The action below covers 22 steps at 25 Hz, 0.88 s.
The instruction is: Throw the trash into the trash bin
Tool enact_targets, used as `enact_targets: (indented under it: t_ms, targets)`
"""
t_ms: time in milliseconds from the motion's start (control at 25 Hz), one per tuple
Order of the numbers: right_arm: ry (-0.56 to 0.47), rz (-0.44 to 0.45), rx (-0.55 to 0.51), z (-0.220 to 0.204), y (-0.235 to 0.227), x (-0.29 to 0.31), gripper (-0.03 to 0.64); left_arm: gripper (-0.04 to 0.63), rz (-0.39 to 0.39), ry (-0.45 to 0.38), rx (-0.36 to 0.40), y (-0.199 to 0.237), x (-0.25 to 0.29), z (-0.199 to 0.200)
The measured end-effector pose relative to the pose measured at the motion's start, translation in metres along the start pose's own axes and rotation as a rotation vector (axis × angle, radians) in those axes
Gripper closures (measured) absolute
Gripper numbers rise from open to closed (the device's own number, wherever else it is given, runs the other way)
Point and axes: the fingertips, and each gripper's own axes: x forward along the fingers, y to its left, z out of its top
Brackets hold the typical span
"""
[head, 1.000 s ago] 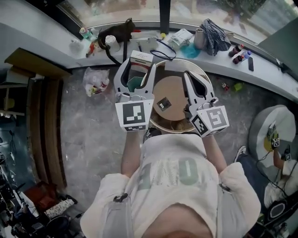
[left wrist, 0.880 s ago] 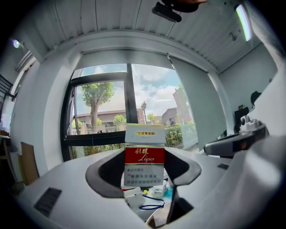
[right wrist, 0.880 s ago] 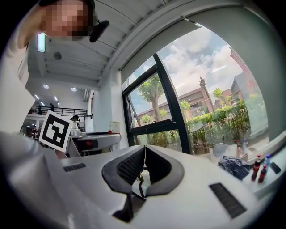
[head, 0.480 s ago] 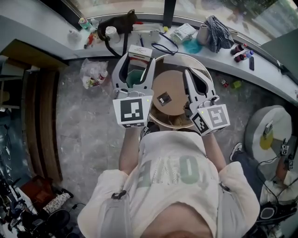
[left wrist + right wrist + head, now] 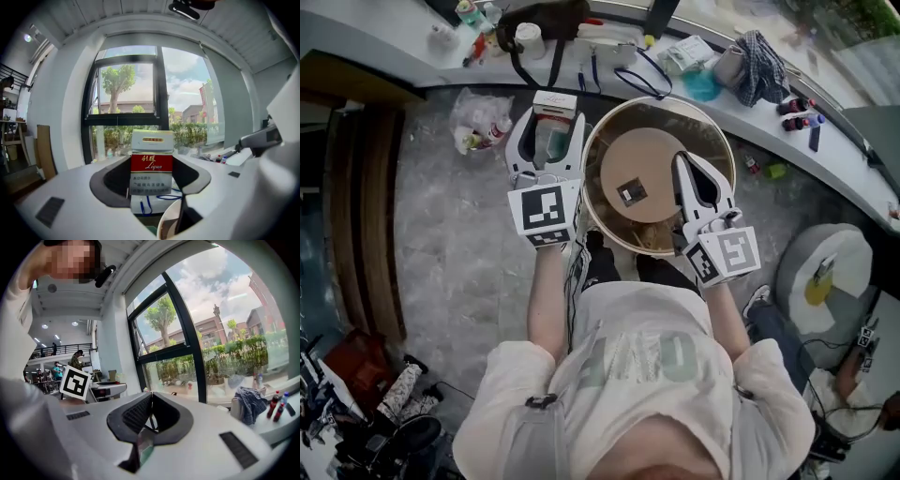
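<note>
Jaws of the left gripper (image 5: 550, 127) clamp an upright red-and-white cigarette pack (image 5: 151, 164) by its sides, holding it just outside the rim of the round trash bin (image 5: 630, 155), at the bin's ten o'clock in the head view. The right gripper (image 5: 683, 165) reaches over the bin's five o'clock edge, its jaws pressed together.

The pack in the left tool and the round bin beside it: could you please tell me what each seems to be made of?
Pack: probably thin printed cardboard, slightly glossy; it has crisp folded edges and a red printed band. Bin: pale smooth rim, possibly plastic or metal; its flat tan lid looks like wood or board, matte.
</note>
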Motion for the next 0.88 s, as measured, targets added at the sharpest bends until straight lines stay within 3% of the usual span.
enact_targets:
  t_ms: [200,360,480,680,880]
  targets:
    - [0.116,0.020,0.020,-0.065,-0.006,0.050,0.603,0.321,0.041,0.215,-0.065,0.050,0.046,-0.141]
    - [0.230,0.021,0.057,-0.128,-0.005,0.067,0.603,0.321,0.039,0.390,-0.151,0.064,0.057,-0.266]
    - [0.306,0.010,0.090,-0.166,-0.006,0.074,0.603,0.320,0.032,0.499,-0.169,0.069,0.067,-0.344]
    - [0.388,0.015,0.097,-0.201,-0.011,0.085,0.603,0.319,0.021,0.588,-0.192,0.066,0.082,-0.415]
    - [0.425,-0.001,0.100,-0.209,-0.013,0.092,0.603,0.316,0.013,0.630,-0.211,0.063,0.086,-0.440]
